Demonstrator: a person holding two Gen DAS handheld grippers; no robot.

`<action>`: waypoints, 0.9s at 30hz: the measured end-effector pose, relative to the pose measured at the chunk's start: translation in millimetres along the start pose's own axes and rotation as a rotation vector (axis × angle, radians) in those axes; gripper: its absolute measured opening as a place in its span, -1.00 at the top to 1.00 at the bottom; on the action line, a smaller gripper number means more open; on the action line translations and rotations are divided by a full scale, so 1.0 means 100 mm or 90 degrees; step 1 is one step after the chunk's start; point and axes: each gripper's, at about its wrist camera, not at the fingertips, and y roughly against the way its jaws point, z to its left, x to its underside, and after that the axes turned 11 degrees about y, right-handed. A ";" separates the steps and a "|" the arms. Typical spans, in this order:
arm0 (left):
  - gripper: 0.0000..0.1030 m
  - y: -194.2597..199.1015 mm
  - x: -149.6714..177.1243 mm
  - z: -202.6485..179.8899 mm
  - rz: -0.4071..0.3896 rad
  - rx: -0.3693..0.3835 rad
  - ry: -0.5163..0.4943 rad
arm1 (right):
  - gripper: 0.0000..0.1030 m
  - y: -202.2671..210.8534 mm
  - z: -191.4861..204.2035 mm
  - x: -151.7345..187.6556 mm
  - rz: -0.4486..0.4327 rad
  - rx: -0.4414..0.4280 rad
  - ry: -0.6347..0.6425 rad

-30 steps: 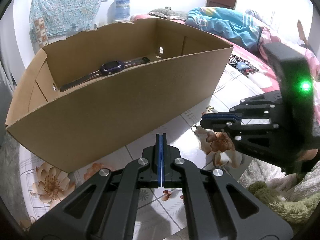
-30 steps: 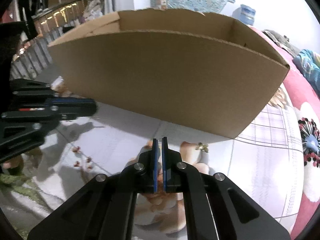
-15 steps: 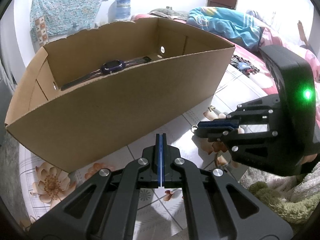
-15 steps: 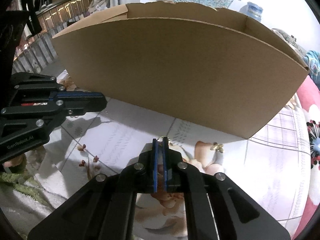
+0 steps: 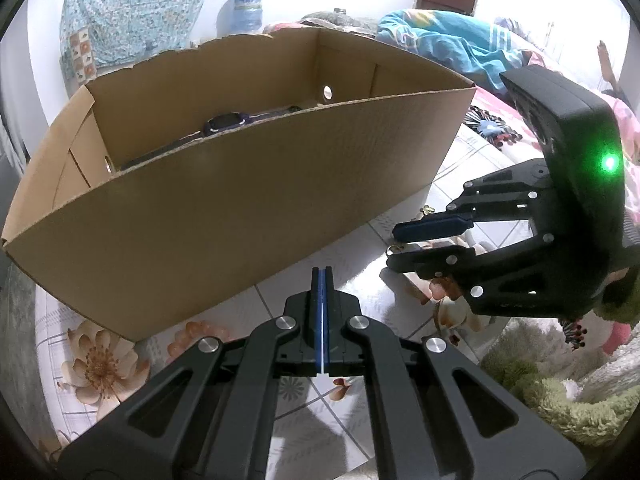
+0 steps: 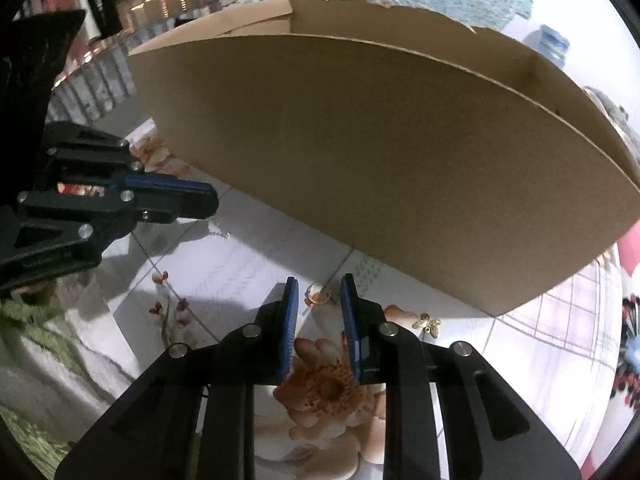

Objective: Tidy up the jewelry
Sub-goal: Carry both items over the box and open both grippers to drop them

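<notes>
A small gold ring lies on the flowered white cloth, just in front of the cardboard box. My right gripper points down at the ring. Its jaws are opening, the ring sits between the fingertips, and the blue pads do not touch it. A gold butterfly-shaped piece rests on the cloth to the right of that gripper. In the left wrist view a dark watch lies inside the box. My left gripper is shut and empty near the box's front wall, and the right gripper hovers to its right.
The tall box wall stands close ahead of both grippers. Bedding is piled behind the box, and a green shaggy rug borders the cloth at the lower right. A water jug stands by the far wall.
The right gripper's jaws have parted from shut, and the gripper has rolled and shifted slightly, so the ring now shows between its fingertips. The left gripper has stayed still and shut.
</notes>
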 end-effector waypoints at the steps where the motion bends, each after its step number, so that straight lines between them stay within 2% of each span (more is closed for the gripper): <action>1: 1.00 0.00 0.00 0.00 0.000 0.000 -0.001 | 0.66 -0.01 -0.02 -0.01 0.001 -0.003 -0.002; 3: 1.00 0.00 0.00 -0.01 -0.001 -0.001 -0.001 | 0.76 -0.02 -0.04 -0.01 -0.001 -0.011 -0.007; 12: 1.00 0.05 0.00 -0.02 -0.009 -0.001 -0.008 | 0.76 0.02 -0.03 0.00 -0.020 -0.003 -0.039; 18: 1.00 0.25 -0.02 -0.09 -0.030 0.008 -0.021 | 0.76 0.25 0.00 0.01 -0.056 0.012 -0.055; 22: 1.00 0.48 -0.08 -0.13 -0.049 0.043 -0.019 | 0.76 0.53 0.00 0.00 -0.101 0.016 -0.068; 27: 1.00 0.88 -0.28 -0.12 -0.098 0.100 -0.001 | 0.76 0.90 -0.03 -0.05 -0.171 0.023 -0.079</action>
